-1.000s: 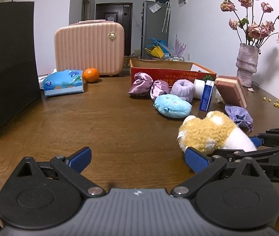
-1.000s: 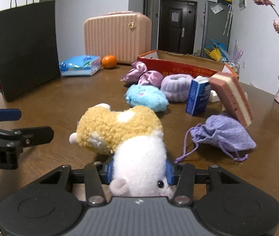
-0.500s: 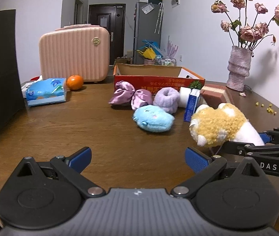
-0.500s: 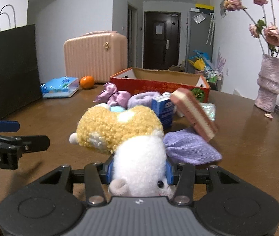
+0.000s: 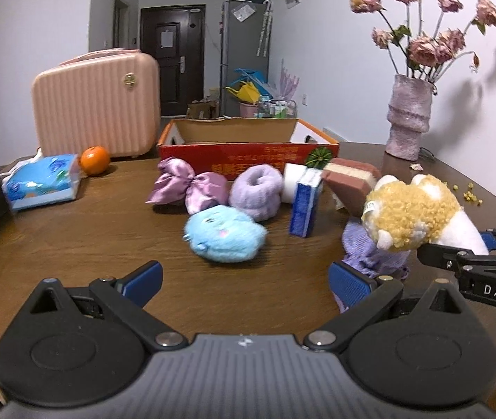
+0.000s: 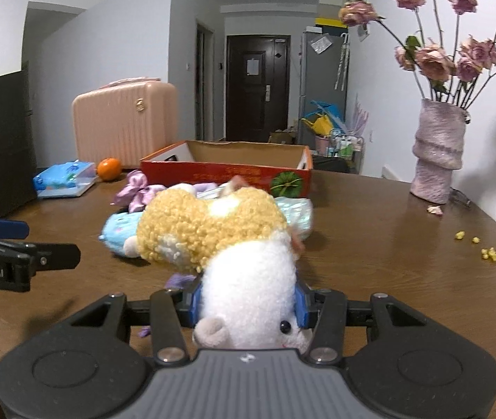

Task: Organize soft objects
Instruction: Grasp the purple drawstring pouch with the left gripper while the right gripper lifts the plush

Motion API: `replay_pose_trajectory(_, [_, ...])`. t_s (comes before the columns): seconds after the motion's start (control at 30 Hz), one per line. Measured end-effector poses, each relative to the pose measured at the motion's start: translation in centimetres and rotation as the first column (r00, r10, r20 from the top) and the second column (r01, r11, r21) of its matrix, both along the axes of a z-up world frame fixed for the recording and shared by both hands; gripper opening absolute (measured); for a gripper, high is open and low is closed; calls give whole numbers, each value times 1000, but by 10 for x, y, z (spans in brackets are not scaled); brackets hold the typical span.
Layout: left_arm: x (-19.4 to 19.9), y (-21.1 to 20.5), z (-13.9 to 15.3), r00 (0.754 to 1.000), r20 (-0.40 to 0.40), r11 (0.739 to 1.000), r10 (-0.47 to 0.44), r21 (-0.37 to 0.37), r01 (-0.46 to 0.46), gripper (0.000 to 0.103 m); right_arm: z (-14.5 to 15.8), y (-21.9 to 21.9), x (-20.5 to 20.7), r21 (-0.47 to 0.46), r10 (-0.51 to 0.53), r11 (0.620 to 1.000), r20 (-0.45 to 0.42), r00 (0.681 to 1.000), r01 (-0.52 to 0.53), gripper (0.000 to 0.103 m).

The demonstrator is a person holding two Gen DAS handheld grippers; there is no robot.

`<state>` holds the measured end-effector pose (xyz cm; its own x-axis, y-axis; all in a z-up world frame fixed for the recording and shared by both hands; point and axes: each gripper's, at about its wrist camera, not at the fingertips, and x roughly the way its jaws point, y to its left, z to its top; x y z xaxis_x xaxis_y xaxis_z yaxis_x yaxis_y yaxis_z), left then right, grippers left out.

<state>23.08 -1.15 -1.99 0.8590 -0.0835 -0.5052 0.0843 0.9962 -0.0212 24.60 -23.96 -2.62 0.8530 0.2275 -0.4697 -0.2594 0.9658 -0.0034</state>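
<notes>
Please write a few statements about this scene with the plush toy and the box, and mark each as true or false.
1. The right gripper is shut on the yellow and white plush toy. True.
2. The left gripper holds the blue plush. False: its jaws stand open with nothing between them, and the blue plush lies on the table.
3. The orange sits inside the red cardboard box. False: it lies on the table beside the pink suitcase.
4. The vase of dried roses stands upright on the table. True.
5. The purple scrunchie lies in front of the red cardboard box. True.
</notes>
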Motion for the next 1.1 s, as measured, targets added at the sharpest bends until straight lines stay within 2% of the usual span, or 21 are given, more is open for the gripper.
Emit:
replay_pose_trajectory(0.3, [28, -48, -3, 999, -4, 998, -54, 39, 54, 103, 2, -34, 20, -28, -26, 999, 19, 999, 27, 47])
replay_pose_trajectory(0.73, [76, -99, -22, 992, -81, 995, -97, 20, 99, 103, -4, -77, 55, -71, -56, 996, 24, 998, 57, 47])
replay_pose_trajectory(1.1, [110, -144, -47, 986, -124, 992, -108, 55, 116, 103, -17, -98, 72, -6, -83, 997, -29, 996, 83, 47])
